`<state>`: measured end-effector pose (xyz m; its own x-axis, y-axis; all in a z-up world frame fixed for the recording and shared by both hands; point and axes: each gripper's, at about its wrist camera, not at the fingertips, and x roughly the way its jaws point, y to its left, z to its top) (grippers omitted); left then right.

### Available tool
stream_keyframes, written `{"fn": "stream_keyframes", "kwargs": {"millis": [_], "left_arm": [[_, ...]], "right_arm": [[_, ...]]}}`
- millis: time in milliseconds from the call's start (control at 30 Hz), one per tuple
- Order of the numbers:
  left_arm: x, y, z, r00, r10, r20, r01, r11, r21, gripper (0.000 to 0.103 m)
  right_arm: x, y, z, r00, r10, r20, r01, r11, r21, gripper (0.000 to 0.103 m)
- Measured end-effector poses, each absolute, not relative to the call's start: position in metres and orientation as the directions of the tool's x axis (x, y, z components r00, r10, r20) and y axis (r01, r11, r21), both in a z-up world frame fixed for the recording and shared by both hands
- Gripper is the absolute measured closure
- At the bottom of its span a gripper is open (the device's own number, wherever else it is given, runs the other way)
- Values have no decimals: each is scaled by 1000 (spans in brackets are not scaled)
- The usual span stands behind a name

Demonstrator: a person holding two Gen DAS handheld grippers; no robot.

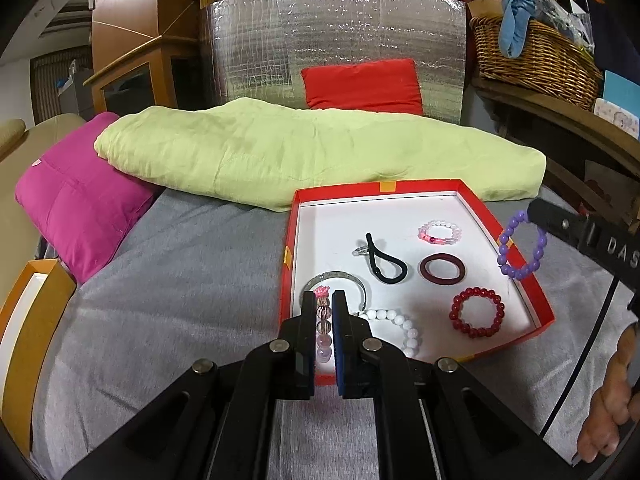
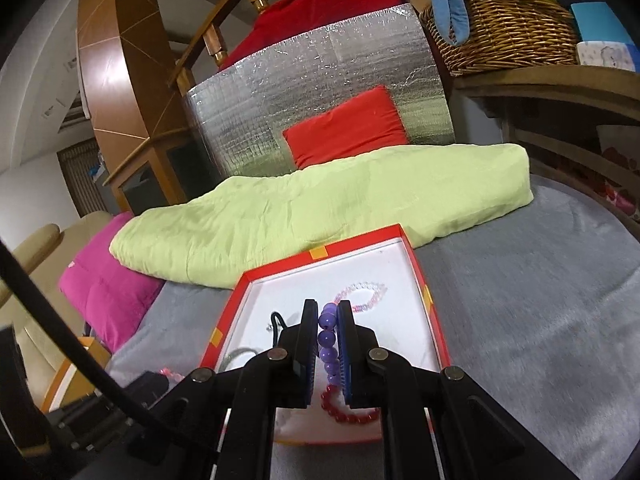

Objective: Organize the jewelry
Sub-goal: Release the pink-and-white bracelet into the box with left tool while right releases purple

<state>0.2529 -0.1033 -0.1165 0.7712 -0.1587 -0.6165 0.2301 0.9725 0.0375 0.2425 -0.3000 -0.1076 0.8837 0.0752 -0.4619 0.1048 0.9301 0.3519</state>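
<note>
Your left gripper point(image 1: 323, 304) has its fingers closed tight on a pink-and-clear bead bracelet point(image 1: 323, 334), held over the near left corner of the red box point(image 1: 538, 296); your right gripper point(image 2: 328, 312) is clamped on a purple bead bracelet point(image 2: 326, 336) above the box's right side; a dark red bead bracelet point(image 1: 477, 312), a white bead bracelet point(image 1: 400, 324) and a black hair tie point(image 1: 386, 262) lie inside.

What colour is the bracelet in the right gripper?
Purple beads, seen best in the left wrist view.
</note>
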Motion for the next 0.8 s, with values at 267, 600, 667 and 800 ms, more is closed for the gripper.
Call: {"fn": "stream_keyframes", "kwargs": {"millis": [267, 600, 667, 800], "left_arm": [[283, -106, -112, 772, -123, -624, 213, 974, 72, 95], [354, -115, -103, 732, -205, -649, 278, 961, 10, 95], [366, -116, -107, 718, -229, -658, 289, 957, -17, 95], [384, -121, -119, 694, -239, -679, 298, 954, -31, 95]], "right_arm": [[270, -309, -106, 864, 131, -487, 75, 921, 381, 93], [298, -335, -116, 838, 222, -499, 66, 866, 496, 93], [303, -336, -121, 831, 227, -508, 74, 860, 506, 93], [310, -338, -132, 820, 215, -531, 97, 861, 499, 93]]}}
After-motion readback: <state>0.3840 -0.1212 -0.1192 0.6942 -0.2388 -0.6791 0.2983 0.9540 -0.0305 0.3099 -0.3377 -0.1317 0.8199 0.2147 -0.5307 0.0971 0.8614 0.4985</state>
